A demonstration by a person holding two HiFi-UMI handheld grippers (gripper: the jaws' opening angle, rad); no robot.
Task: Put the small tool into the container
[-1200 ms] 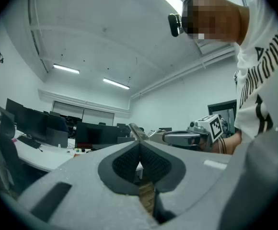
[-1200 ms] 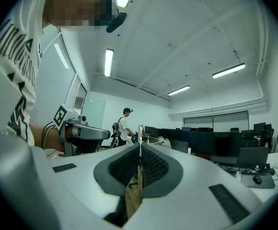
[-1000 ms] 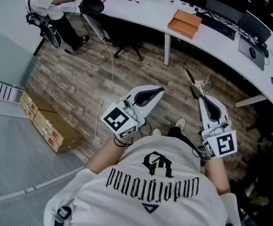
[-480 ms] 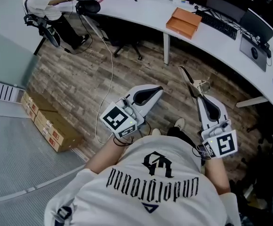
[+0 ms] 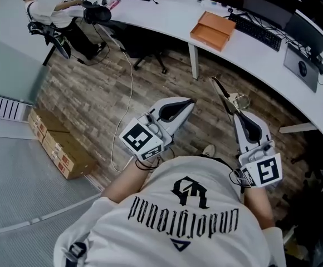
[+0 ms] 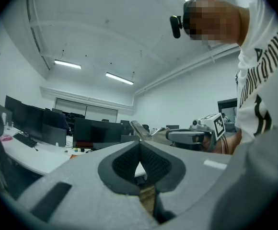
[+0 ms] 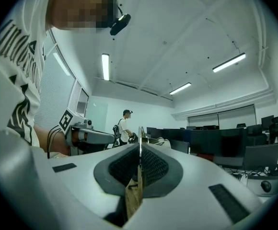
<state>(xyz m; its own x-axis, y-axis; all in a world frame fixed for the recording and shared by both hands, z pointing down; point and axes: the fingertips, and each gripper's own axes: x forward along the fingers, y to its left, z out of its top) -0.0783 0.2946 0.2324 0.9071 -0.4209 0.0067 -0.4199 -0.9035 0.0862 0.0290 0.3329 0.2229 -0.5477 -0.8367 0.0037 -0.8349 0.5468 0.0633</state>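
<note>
I hold both grippers at waist height above a wood floor. My right gripper (image 5: 236,113) is shut on the small tool (image 5: 226,97), a thin metal piece with a yellowish handle that sticks out forward past the jaws. In the right gripper view the tool (image 7: 139,145) shows as a thin blade pinched between the dark pads. My left gripper (image 5: 191,102) is shut and holds nothing; its pads (image 6: 129,162) meet in the left gripper view. An orange open box (image 5: 213,30), the likely container, lies on the white curved desk (image 5: 167,15) well ahead of both grippers.
Monitors, keyboards (image 5: 259,31) and a mouse sit on the desk. A black office chair (image 5: 145,43) stands under it. Cardboard boxes (image 5: 58,149) lie on the floor at the left beside a grey mat. A seated person (image 5: 50,13) is at the far left. A cable (image 5: 129,88) runs across the floor.
The desk and orange box have slid slightly left and nearer in the head view. Both grippers keep their pose, and the tool stays in the right one.
</note>
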